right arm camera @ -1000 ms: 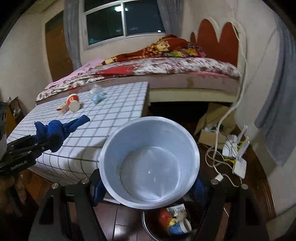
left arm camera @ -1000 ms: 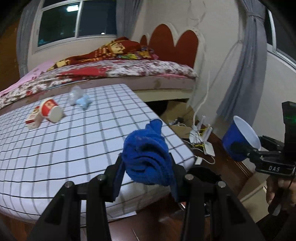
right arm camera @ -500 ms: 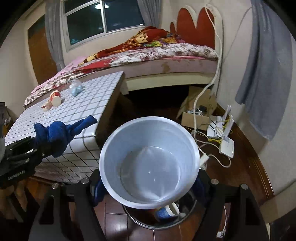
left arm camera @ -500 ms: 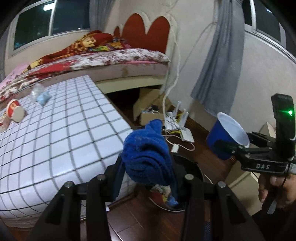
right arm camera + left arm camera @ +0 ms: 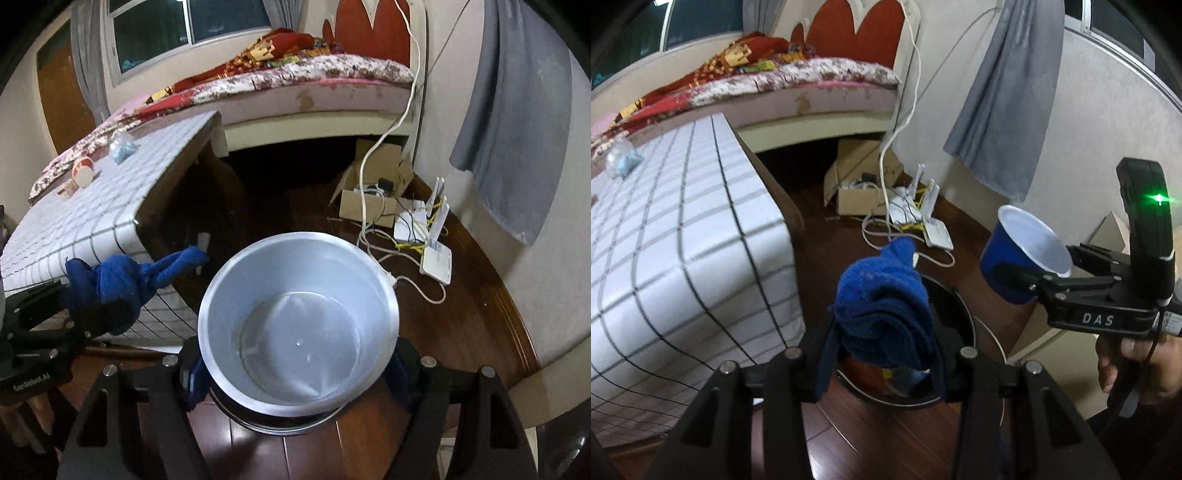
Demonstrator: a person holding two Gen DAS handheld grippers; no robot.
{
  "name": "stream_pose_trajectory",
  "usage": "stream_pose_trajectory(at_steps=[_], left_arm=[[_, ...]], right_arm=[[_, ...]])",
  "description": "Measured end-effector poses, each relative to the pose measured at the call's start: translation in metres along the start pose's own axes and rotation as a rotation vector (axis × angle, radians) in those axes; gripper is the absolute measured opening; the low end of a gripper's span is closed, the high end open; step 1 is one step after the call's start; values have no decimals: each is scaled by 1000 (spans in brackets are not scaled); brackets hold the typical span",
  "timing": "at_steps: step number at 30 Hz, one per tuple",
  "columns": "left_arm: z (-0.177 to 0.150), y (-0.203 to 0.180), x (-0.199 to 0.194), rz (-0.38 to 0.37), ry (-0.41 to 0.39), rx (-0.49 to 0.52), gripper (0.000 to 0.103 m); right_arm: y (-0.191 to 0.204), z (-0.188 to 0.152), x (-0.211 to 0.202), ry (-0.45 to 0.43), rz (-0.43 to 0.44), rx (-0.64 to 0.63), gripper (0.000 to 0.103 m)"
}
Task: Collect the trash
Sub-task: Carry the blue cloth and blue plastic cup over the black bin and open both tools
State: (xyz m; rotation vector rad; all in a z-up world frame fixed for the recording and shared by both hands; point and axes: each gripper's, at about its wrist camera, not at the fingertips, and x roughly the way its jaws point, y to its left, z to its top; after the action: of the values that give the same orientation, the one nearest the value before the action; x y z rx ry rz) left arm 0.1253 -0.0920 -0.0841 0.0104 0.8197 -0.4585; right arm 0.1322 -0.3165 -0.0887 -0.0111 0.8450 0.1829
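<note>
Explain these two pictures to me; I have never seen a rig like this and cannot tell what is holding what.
No robot here: a person carries hand-held tongs in each hand, each with a wide-angle camera looking along its fingers. The left camera shows the left tongs clamped on a balled blue cloth, with the right tongs beside them gripping a blue cup, white inside. The right camera looks straight into that cup. Both hang above a round trash bin on the wooden floor. On the checked table lie a red-and-white cup, a small carton and a crumpled clear bag.

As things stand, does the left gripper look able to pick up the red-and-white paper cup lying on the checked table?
Probably not: the left gripper is already shut on a blue knotted cloth, and the red-and-white paper cup lies far across the checked table.
</note>
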Motion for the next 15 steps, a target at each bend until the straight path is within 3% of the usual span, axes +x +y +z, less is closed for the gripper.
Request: stream_pose_trajectory(at_steps=[15], left_arm=[[-14, 6, 59, -51, 113, -40, 44]], right_arm=[[0, -28, 68, 150, -13, -131, 77]])
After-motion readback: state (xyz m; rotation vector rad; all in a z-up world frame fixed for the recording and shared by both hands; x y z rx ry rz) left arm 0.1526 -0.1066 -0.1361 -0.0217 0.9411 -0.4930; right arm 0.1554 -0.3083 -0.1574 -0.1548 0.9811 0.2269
